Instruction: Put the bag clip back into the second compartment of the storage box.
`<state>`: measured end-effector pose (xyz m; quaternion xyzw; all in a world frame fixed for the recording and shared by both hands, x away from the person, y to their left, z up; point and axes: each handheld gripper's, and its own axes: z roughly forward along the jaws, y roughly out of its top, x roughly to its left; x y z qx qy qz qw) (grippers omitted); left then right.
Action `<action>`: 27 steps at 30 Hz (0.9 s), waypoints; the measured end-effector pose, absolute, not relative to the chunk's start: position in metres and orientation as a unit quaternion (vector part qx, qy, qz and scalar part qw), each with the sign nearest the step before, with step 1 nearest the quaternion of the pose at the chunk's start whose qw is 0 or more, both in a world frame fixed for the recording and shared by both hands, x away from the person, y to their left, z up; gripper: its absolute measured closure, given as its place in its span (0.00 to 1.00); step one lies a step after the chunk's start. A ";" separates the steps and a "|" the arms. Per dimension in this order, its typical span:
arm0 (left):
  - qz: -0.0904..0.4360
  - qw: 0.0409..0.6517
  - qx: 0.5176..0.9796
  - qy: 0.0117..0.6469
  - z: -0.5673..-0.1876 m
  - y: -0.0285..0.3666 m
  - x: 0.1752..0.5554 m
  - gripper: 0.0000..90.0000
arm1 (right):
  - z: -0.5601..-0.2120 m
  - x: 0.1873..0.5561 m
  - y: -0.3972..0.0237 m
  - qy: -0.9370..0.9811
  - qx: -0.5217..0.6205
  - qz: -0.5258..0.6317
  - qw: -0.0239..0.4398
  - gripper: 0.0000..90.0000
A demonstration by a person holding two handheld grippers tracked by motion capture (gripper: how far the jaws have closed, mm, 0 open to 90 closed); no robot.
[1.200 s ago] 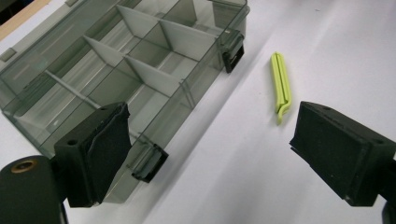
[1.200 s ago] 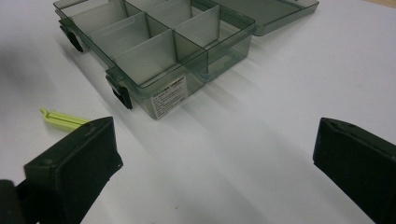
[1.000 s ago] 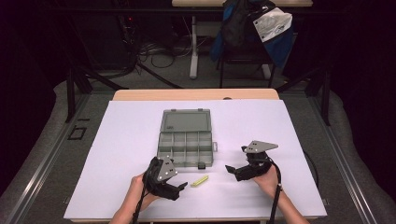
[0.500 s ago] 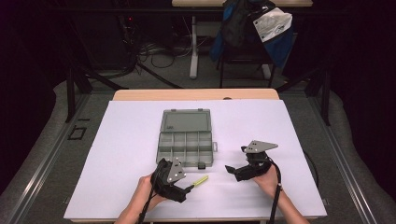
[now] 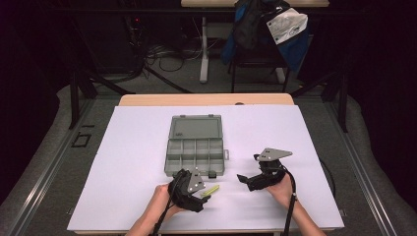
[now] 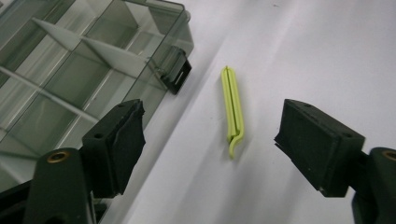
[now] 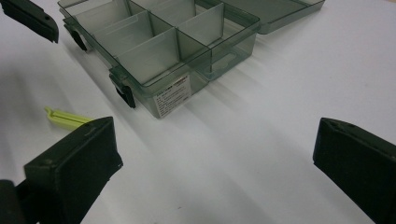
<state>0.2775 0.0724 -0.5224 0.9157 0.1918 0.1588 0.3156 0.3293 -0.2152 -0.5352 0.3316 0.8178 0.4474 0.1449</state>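
A slim yellow-green clip is lying flat on the white surface, just off the front right corner of the grey compartment box, near that corner's black latch but not touching the box. The box is sitting open, its lid folded back flat on the far side and its dividers standing upright.

The left gripper is hovering just in front of the box's front edge, held in the person's left hand. In the left gripper view its fingers are standing wide apart with the clip lying between and slightly ahead of them; neither pad is touching it. The fingers have just been closing a little, yet a clear gap is remaining on each side of the clip.

The right gripper is resting to the right of the box, well apart from it, in the person's right hand, pointing back toward the box. Its fingers are spread wide with only bare surface between them. In the right gripper view the clip's end is peeking out beside one finger, in front of the box's near corner.
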 end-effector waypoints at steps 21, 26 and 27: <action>0.116 0.283 0.934 0.186 -0.539 0.050 0.295 0.64 | -0.534 0.329 -0.216 0.818 0.330 0.448 0.143 0.00; 0.101 0.289 0.934 0.185 -0.542 0.048 0.298 0.71 | -0.534 0.327 -0.214 0.820 0.327 0.447 0.143 0.00; 0.100 0.289 0.934 0.184 -0.542 0.047 0.298 0.71 | -0.534 0.326 -0.214 0.820 0.327 0.447 0.144 0.00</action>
